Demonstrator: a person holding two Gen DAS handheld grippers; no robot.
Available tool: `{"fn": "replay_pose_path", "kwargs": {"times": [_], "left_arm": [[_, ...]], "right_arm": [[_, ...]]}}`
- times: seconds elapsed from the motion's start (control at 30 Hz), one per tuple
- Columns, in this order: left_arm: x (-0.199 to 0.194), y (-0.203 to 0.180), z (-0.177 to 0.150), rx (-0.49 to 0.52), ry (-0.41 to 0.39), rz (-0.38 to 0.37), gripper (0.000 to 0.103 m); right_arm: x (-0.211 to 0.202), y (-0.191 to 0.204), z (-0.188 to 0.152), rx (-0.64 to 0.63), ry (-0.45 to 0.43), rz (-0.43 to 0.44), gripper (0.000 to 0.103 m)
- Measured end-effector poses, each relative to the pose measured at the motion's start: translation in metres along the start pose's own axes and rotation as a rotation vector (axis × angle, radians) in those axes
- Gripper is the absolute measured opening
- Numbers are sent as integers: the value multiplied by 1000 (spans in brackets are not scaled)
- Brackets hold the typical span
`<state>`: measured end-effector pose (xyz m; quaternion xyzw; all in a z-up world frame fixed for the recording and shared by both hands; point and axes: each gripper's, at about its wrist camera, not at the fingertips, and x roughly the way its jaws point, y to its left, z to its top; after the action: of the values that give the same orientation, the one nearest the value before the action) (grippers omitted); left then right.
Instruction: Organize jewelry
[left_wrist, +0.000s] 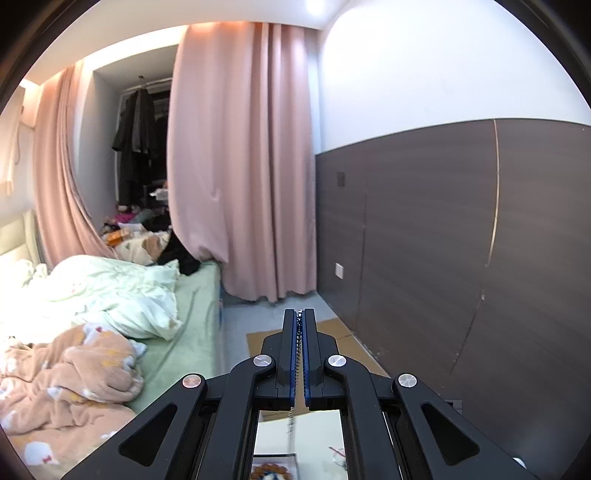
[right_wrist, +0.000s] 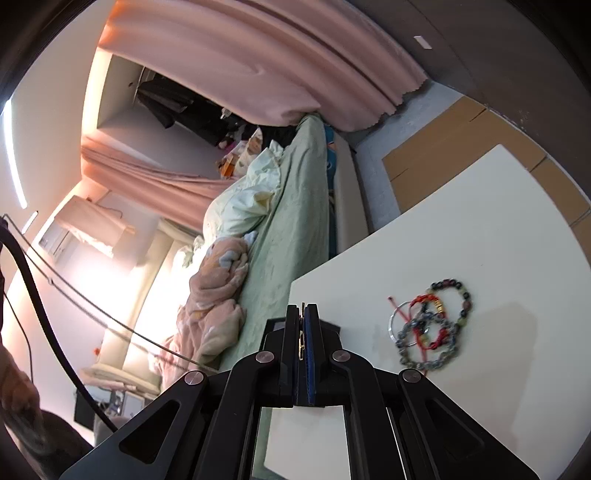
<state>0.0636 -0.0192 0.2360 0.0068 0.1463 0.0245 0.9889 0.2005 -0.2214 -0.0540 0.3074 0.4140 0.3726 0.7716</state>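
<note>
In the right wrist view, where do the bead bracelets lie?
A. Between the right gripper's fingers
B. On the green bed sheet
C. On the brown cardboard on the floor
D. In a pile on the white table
D: the bead bracelets lie tangled together on the white table, to the right of the right gripper.

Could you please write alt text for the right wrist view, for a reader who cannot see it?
The black right gripper is shut on a thin gold-coloured metal piece above a white tabletop. To its right, a tangle of beaded bracelets with a red cord and a clear ring lies on the table. A bed with green sheets and pink curtains fill the tilted background.
</note>
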Motion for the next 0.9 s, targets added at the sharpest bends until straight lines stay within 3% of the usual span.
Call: {"fn": "replay_pose_path", "kwargs": {"times": [0.4, 0.7, 0.9], "left_arm": [[6, 28, -3, -15, 12, 56, 2], [40, 40, -46, -62, 103, 35, 2], [62, 52, -91, -136, 179, 6, 2]], "right_arm": [[12, 13, -14, -33, 26, 17, 5], [16, 19, -17, -40, 36, 19, 5], [23, 24, -21, -49, 44, 30, 5]]}}
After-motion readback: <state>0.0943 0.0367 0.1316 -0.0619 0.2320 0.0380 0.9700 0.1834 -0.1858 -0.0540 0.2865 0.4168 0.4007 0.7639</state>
